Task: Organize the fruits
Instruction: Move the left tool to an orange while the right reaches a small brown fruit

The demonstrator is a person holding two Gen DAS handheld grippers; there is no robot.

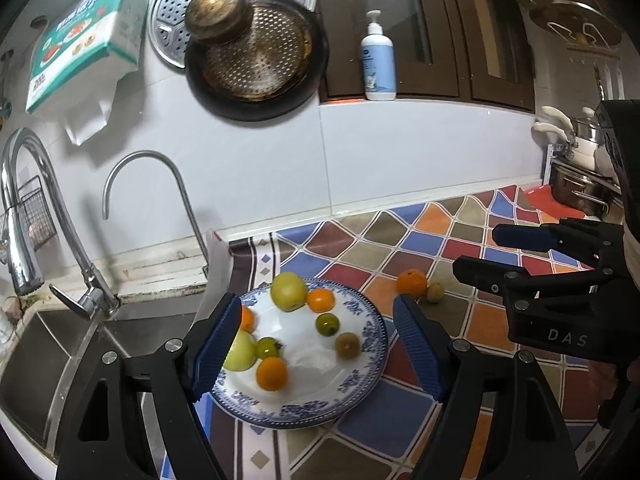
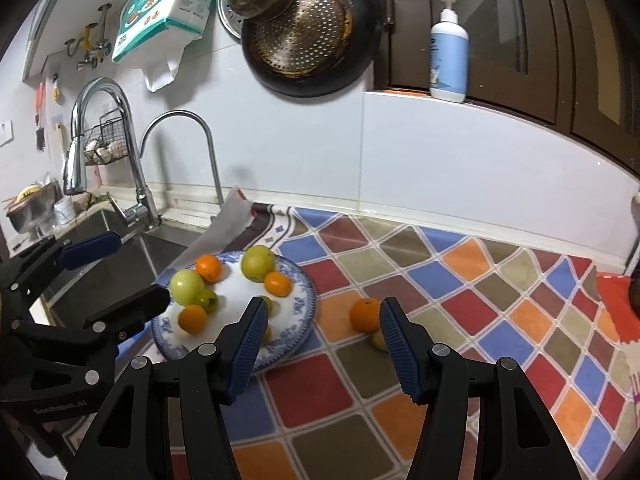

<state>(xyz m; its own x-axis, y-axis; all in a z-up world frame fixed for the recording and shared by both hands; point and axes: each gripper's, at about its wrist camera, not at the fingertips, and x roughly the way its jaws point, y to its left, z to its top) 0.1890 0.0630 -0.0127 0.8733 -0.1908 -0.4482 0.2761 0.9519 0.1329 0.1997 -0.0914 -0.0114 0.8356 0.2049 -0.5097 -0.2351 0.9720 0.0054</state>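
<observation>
We are holding both claws up over the counter, and neither one is holding anything. Our left claw point(image 1: 316, 344) is standing with its jaws wide apart, and the blue-and-white plate point(image 1: 368, 368) is lying just under and ahead of it, full of fruit. Our right claw point(image 2: 320, 344) is also standing apart, a bit less wide. The loose orange point(image 2: 366, 314) is sitting on the colourful mat point(image 2: 480, 280), just ahead of the right claw and close to its right finger point(image 2: 400, 356), and a small yellow-brown fruit point(image 2: 380, 340) is peeking out right beside it, partly hidden by that finger. We think a few things could go wrong. The orange is round, so if we are pushing it with one finger it could roll away across the mat. The two loose fruits are touching, so grabbing one could knock the other. The plate is already crowded, so dropping a fruit on it could bump the green apple point(image 1: 289, 291) or a small one off the edge, maybe toward the sink point(image 1: 60, 360) to the left of our left claw.
</observation>
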